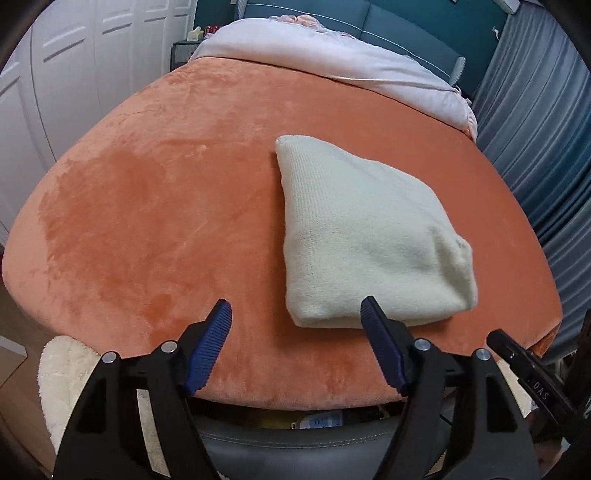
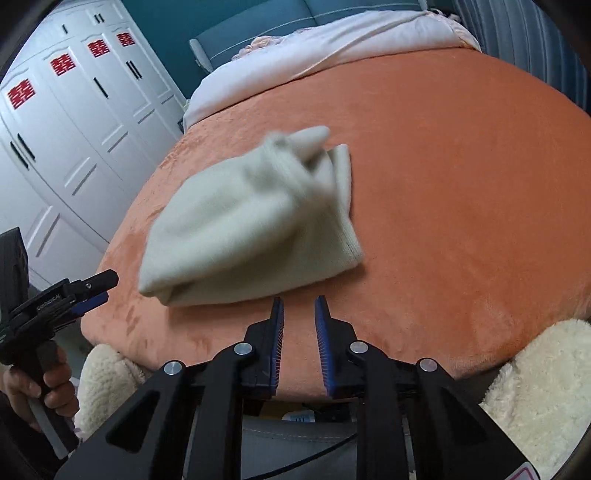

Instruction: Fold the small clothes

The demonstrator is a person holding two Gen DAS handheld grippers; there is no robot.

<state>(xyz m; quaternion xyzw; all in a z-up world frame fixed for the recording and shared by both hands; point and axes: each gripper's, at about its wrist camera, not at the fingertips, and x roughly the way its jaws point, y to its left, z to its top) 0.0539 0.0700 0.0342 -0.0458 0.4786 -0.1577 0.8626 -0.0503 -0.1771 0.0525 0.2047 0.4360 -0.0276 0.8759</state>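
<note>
A cream knitted garment (image 1: pixel 362 236) lies folded into a thick bundle on the orange plush bed cover (image 1: pixel 166 206). My left gripper (image 1: pixel 297 308) is open and empty, just short of the bundle's near edge, its right finger (image 1: pixel 380 343) overlapping that edge. In the right wrist view the garment (image 2: pixel 251 221) looks blurred, with loose folds at its far end. My right gripper (image 2: pixel 299 306) is empty, jaws a narrow gap apart, just in front of the garment's near edge. The left gripper also shows in the right wrist view (image 2: pixel 92 288), held by a hand, left of the garment.
A pale pink duvet (image 1: pixel 332 59) lies across the bed's far end against a teal headboard (image 1: pixel 406 18). White wardrobe doors (image 2: pixel 74 129) stand to the left, grey-blue curtains (image 1: pixel 546 129) to the right. Cream fluffy cushions (image 2: pixel 546 387) sit at the bed's near edge.
</note>
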